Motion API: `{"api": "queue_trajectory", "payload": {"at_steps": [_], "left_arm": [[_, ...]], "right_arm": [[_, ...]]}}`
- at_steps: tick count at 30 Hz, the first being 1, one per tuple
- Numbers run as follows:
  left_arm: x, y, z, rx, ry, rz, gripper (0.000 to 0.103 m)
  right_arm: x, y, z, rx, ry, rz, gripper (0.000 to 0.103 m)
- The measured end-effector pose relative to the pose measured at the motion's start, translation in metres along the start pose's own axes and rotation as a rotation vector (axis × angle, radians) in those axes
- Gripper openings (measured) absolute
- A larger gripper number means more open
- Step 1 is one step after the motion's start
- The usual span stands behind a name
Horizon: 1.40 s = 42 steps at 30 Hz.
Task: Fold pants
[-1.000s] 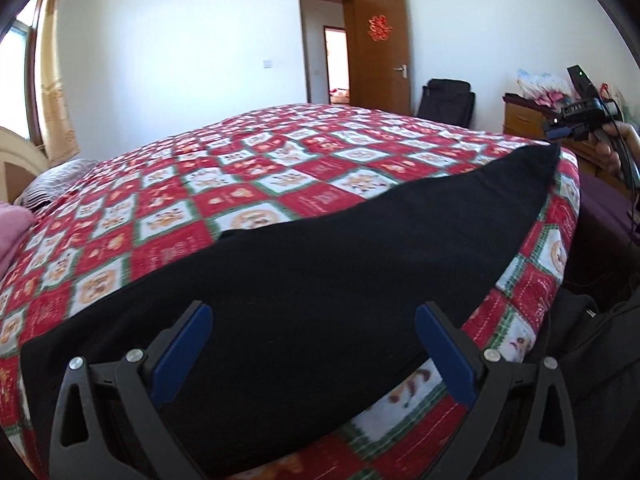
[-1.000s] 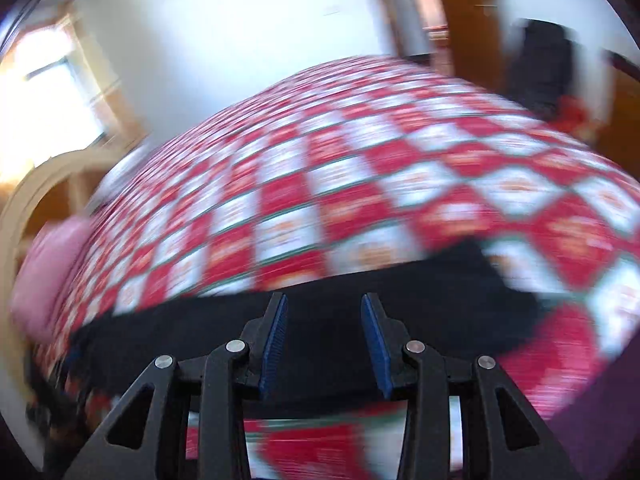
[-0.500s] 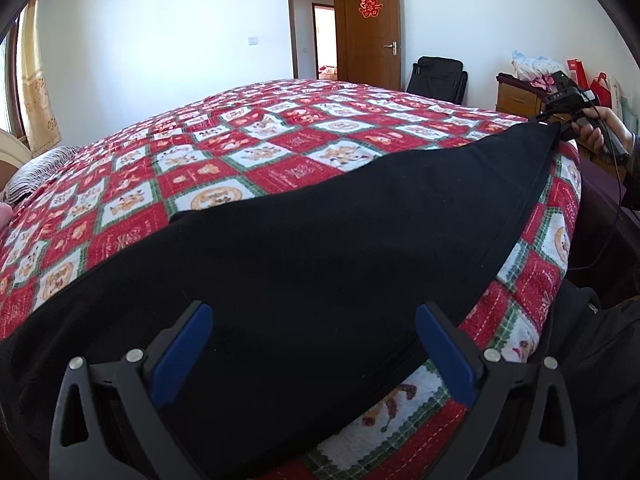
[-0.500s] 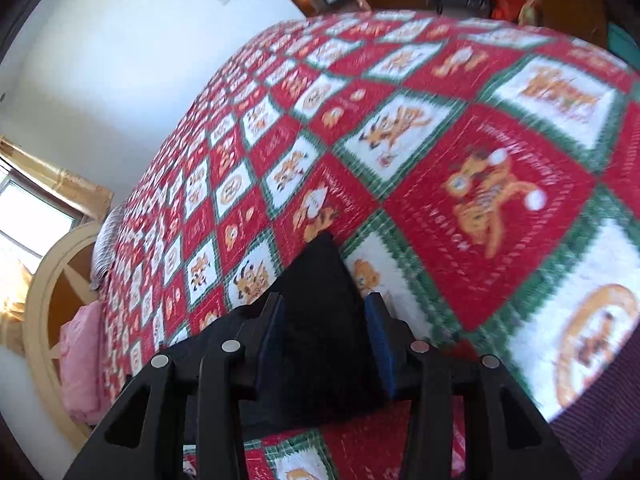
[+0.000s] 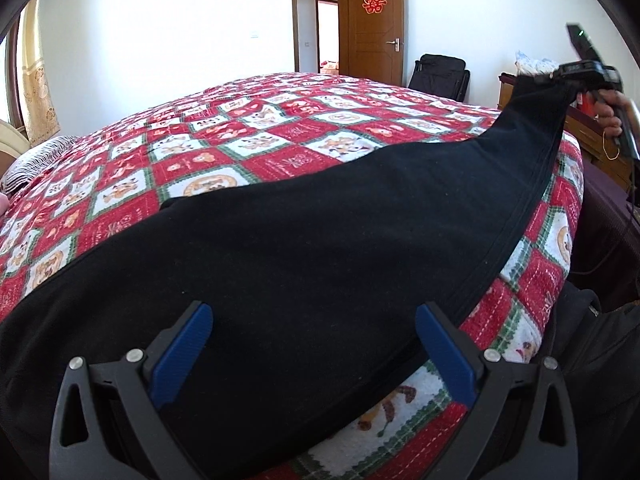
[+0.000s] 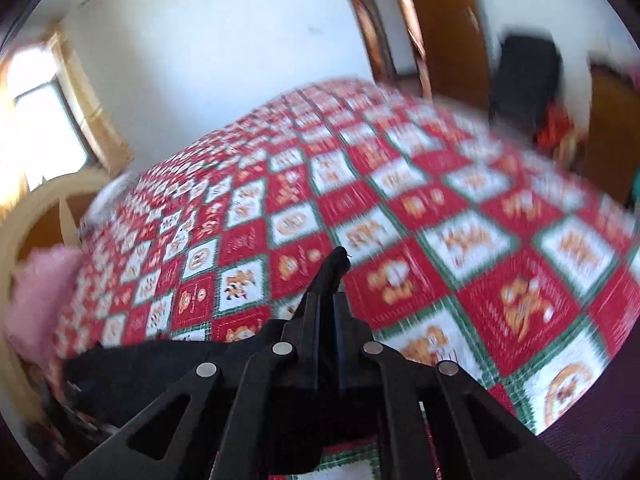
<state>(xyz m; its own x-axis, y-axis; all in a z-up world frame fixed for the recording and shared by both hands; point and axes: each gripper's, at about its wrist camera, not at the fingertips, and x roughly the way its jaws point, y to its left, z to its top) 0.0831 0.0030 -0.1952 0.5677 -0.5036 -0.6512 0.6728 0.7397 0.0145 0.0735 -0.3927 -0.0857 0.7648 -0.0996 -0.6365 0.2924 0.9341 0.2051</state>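
Note:
Black pants [image 5: 320, 248] lie along the near edge of a bed with a red, white and green checked quilt [image 5: 256, 152]. My left gripper [image 5: 314, 344] is open, its blue pads wide apart just above the wide end of the pants. My right gripper [image 6: 328, 308] is shut on the narrow leg end [image 6: 334, 268] and holds it lifted above the quilt. It also shows in the left wrist view [image 5: 576, 72] at the far right, with the leg stretched up to it.
A pink pillow [image 6: 40, 296] and wooden headboard [image 6: 36, 208] are at the left end of the bed. A brown door [image 5: 374, 24], a black bag [image 5: 440, 74] and a wooden cabinet [image 5: 592, 136] stand beyond the bed.
My right gripper closed on the leg end and lifted it off the quilt. My left gripper stayed open over the wide end and dropped a little closer.

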Motion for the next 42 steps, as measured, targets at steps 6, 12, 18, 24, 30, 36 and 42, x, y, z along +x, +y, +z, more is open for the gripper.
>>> {"api": "queue_trajectory", "payload": {"at_steps": [6, 12, 18, 24, 30, 36, 42], "left_arm": [[-0.002, -0.003, 0.0, 0.002, -0.003, -0.01, 0.103], [-0.003, 0.001, -0.004, -0.012, -0.008, -0.01, 0.103], [-0.001, -0.001, -0.001, -0.014, -0.003, -0.001, 0.103], [0.002, -0.002, -0.001, -0.02, -0.009, 0.015, 0.103], [-0.001, 0.003, -0.003, -0.024, -0.014, 0.018, 0.103], [-0.002, 0.005, -0.005, -0.03, -0.021, 0.016, 0.103], [-0.002, 0.005, -0.006, -0.029, -0.024, 0.016, 0.103]], "right_arm": [[0.008, 0.082, -0.018, -0.355, -0.02, -0.175, 0.006], [0.057, -0.038, 0.001, -0.028, 0.116, -0.302, 0.007], [0.027, -0.096, -0.018, 0.141, 0.077, -0.357, 0.015], [0.001, 0.007, -0.057, -0.113, 0.091, -0.059, 0.054], [0.023, 0.104, -0.111, -0.406, 0.136, -0.03, 0.054], [0.038, 0.131, -0.14, -0.643, 0.106, -0.223, 0.054], [0.041, 0.086, -0.109, -0.441, 0.133, -0.206, 0.027]]}}
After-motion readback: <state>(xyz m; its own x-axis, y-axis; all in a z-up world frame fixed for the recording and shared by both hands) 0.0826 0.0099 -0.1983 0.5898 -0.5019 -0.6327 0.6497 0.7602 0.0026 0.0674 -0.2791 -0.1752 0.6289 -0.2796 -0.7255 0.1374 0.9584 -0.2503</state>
